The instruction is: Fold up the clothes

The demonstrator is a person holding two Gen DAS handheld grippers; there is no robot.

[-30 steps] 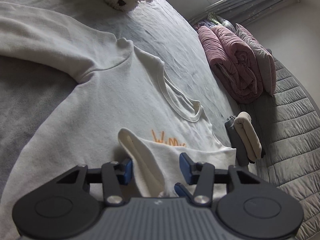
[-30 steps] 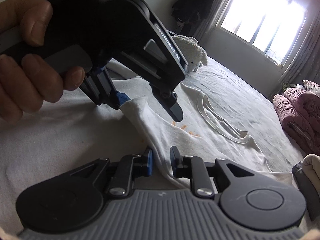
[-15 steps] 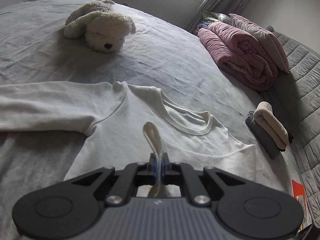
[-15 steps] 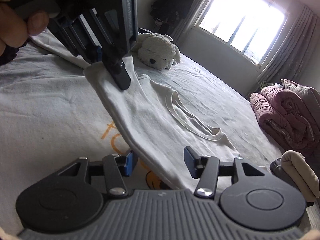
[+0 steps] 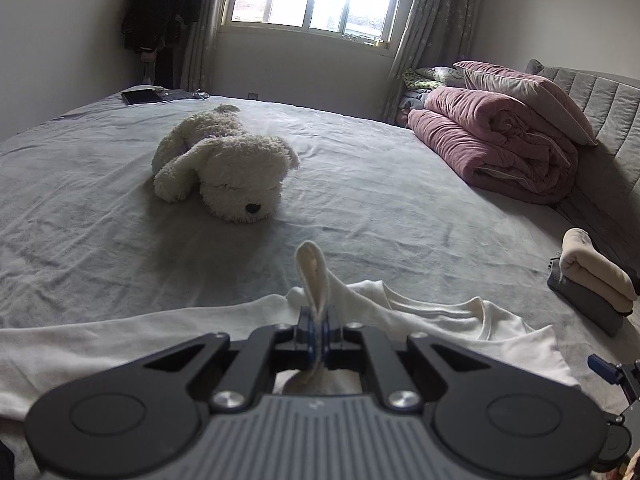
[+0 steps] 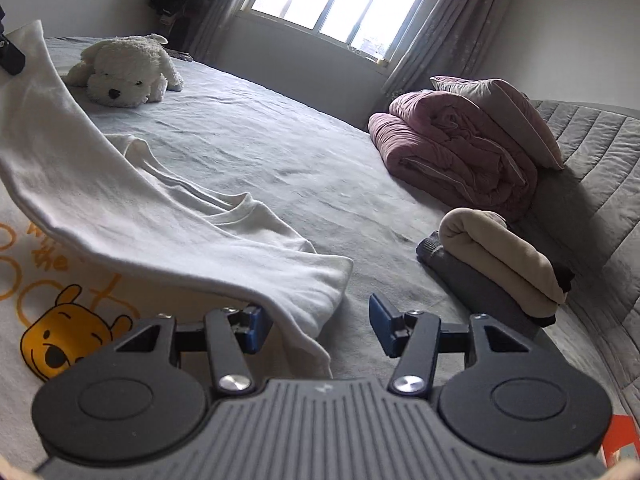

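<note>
The left gripper (image 5: 316, 334) has clamped the sweatshirt (image 6: 168, 216) cuff and raised the sleeve off the bed (image 6: 304, 160). The right gripper (image 6: 316, 322) has spread wide (sleeve draping between its fingers), so the sleeve fold now hangs on the left grip alone.

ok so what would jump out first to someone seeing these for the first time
Probably the white plush dog lying mid-bed, and the rolled pink duvet by the headboard. Up close, the left gripper pinches a loop of the white sweatshirt, while the right gripper stands open beside the lifted fabric.
</note>
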